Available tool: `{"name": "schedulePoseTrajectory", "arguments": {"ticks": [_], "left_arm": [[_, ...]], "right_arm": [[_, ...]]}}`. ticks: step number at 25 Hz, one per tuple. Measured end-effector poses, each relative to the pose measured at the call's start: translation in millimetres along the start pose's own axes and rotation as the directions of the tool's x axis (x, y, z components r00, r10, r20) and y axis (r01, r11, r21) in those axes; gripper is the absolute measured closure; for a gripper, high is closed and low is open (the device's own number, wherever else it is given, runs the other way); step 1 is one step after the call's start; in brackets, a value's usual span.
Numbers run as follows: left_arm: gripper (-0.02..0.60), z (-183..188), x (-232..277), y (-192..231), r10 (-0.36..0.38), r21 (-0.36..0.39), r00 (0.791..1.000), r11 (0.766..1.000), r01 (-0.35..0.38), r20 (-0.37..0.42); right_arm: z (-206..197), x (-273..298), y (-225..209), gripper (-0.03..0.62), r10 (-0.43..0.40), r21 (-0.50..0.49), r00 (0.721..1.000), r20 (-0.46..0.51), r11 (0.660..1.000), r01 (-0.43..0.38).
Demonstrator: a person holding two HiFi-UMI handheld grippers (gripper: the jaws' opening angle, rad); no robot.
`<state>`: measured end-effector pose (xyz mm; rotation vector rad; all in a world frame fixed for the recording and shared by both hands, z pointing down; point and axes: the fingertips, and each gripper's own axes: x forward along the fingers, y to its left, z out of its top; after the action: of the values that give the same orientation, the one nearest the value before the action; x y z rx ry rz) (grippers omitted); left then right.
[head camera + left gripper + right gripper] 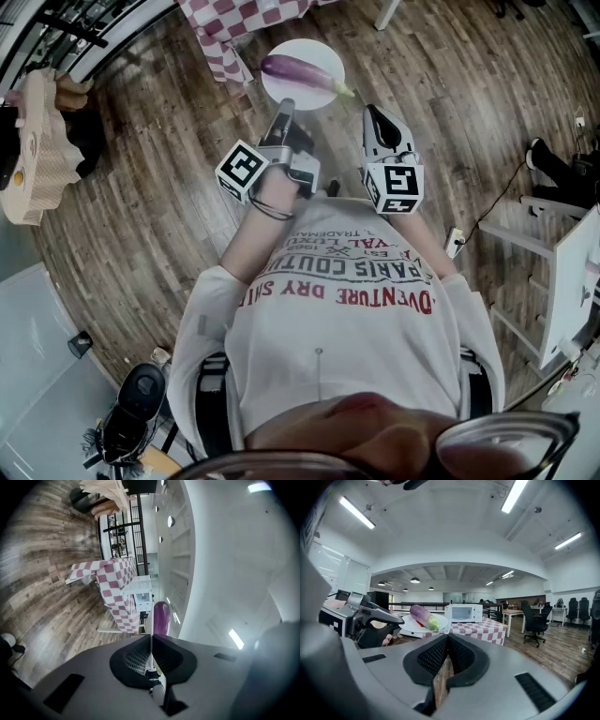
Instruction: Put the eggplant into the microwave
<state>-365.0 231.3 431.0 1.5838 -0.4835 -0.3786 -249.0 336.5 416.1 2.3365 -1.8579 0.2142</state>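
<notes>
Left tongs [284, 106] clamp plate [311, 94] under eggplant [298, 70], right tongs [374, 114] closed; shirt [347, 319] reads "PARIS".

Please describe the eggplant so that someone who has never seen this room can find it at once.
Find the red-and-white checked cloth above the wooden floor. Beside its corner is a round white plate. The eggplant lies on it: long, glossy purple with a green stem end, the only purple thing around.

A bench [487, 631] draped in red-and-white checked cloth [220, 42] stands on the wooden floor [141, 187], with a white microwave [463, 612] on top. Near its corner, the left gripper [284, 111] holds a plate [314, 52] bearing the eggplant [298, 70].
</notes>
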Motion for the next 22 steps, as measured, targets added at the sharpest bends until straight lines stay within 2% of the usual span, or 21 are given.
{"name": "schedulePoseTrajectory", "arguments": {"ticks": [9, 13, 19, 22], "left_arm": [[0.549, 13.4, 7.5, 9.5, 0.009, -0.025, 1.000, 1.000, -0.009, -0.004], [0.549, 20.5, 9.0, 15.0, 0.019, -0.050, 1.000, 0.999, -0.020, -0.008], [0.549, 17.2, 26.7, 25.6, 0.029, -0.099, 0.999, 0.995, -0.033, -0.038], [0.549, 9.1, 38.8, 29.1, 0.043, -0.091, 0.998, 0.995, -0.048, -0.056]], "right_arm": [[-5.3, 13.3, 4.9, 0.568, -0.006, -0.003, 1.000, -0.021, 1.000, 0.005], [-8.3, 21.3, 8.3, 0.568, -0.010, 0.028, 0.999, -0.048, 1.000, 0.012], [-17.1, 27.0, -3.6, 0.568, -0.050, 0.041, 0.994, -0.096, 0.998, 0.055], [-18.5, 29.3, -16.9, 0.568, -0.066, 0.060, 0.993, -0.102, 0.996, 0.072]]}}
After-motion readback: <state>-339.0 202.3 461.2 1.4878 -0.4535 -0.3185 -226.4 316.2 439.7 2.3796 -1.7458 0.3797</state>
